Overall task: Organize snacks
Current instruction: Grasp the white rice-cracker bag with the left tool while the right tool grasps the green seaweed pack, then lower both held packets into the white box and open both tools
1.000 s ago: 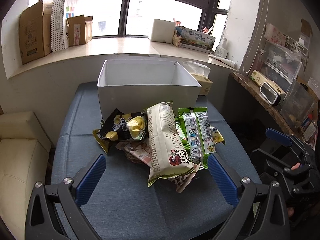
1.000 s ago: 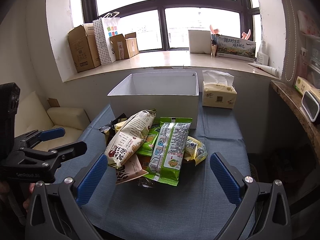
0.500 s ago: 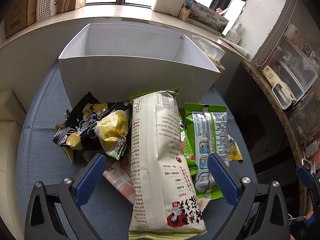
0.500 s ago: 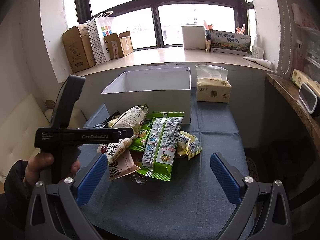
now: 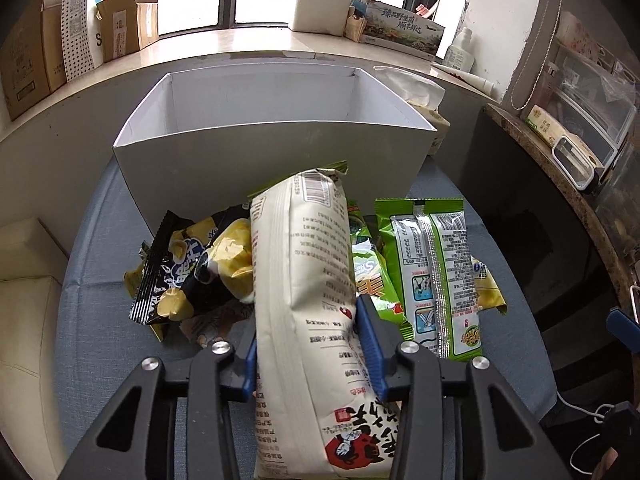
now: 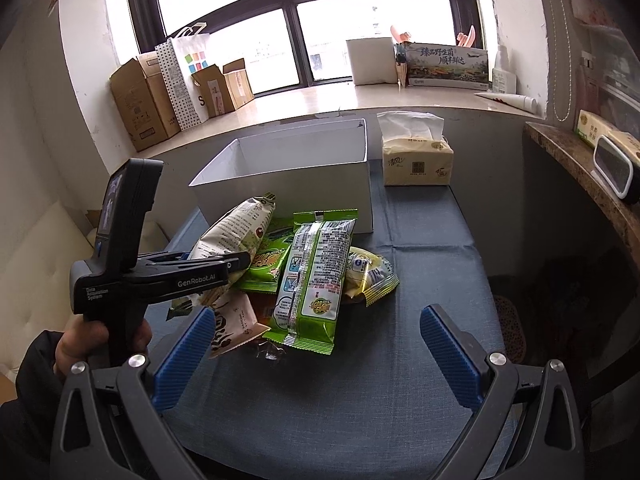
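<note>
A pile of snack packs lies on the blue table in front of an open white box (image 5: pixel 276 148) (image 6: pixel 288 184). My left gripper (image 5: pixel 308 352) (image 6: pixel 236 264) is shut on a long cream snack bag (image 5: pixel 308 280) (image 6: pixel 232 236), squeezing its lower half. Beside it lie a black-and-yellow chip bag (image 5: pixel 192 268), a green pack (image 5: pixel 436 280) (image 6: pixel 316 272) and a yellow pack (image 6: pixel 370 272). My right gripper (image 6: pixel 312 356) is open and empty, nearer than the pile and apart from it.
A tissue box (image 6: pixel 416 160) stands right of the white box. Cardboard boxes (image 6: pixel 140 108) and a paper bag line the windowsill. A shelf with containers (image 5: pixel 572 136) runs along the right. A cream sofa (image 5: pixel 24 320) is at the left.
My left gripper moved forward onto the pile and closed on the cream snack bag. The right gripper stayed open and shifted only slightly.
</note>
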{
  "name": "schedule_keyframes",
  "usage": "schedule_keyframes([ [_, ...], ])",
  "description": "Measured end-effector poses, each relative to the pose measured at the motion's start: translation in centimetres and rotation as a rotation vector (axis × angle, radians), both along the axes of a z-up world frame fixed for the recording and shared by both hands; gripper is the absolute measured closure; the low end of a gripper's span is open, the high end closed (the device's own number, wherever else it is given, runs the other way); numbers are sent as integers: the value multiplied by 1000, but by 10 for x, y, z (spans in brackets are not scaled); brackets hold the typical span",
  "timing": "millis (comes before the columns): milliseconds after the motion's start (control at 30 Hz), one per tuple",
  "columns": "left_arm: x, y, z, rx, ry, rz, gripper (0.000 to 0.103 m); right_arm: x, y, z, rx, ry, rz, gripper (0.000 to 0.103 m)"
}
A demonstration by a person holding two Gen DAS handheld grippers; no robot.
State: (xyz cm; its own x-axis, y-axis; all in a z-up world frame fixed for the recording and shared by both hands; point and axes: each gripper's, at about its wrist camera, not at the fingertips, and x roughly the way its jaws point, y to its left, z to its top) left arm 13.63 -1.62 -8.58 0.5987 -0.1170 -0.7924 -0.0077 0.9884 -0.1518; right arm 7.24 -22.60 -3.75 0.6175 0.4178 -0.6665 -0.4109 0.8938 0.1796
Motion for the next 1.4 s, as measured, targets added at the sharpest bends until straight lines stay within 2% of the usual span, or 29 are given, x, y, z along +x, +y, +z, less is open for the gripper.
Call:
schedule_keyframes([
  [200,-30,4,19,2,-64,-39,59,10,-2,-13,12,40,-23,0],
  [367,-61,24,34,-6,-102,-6,59,26,8,-34,9,92,-24,0],
  [500,-88,41,48,-19,-147,22,59,48,23,-61,0,176,-21,0],
  [667,-116,54,56,-12,-183,46,59,65,47,-79,-18,198,-6,0],
  [733,-123,56,57,0,-192,50,59,71,59,-85,-75,189,-17,4],
  [767,-125,56,57,8,-193,51,59,73,66,-88,-114,178,-13,16],
  [800,-127,56,56,14,-193,52,59,75,73,-92,-143,168,-2,33],
  [867,-129,58,54,25,-192,62,59,79,80,-98,-192,150,10,32],
  [1067,-132,69,45,28,-172,91,59,66,71,-88,-172,113,17,35],
  [1233,-134,70,44,30,-169,93,59,50,45,-72,-76,124,19,35],
  [1400,-124,62,51,34,-186,63,59,42,28,-44,-8,77,36,35],
])
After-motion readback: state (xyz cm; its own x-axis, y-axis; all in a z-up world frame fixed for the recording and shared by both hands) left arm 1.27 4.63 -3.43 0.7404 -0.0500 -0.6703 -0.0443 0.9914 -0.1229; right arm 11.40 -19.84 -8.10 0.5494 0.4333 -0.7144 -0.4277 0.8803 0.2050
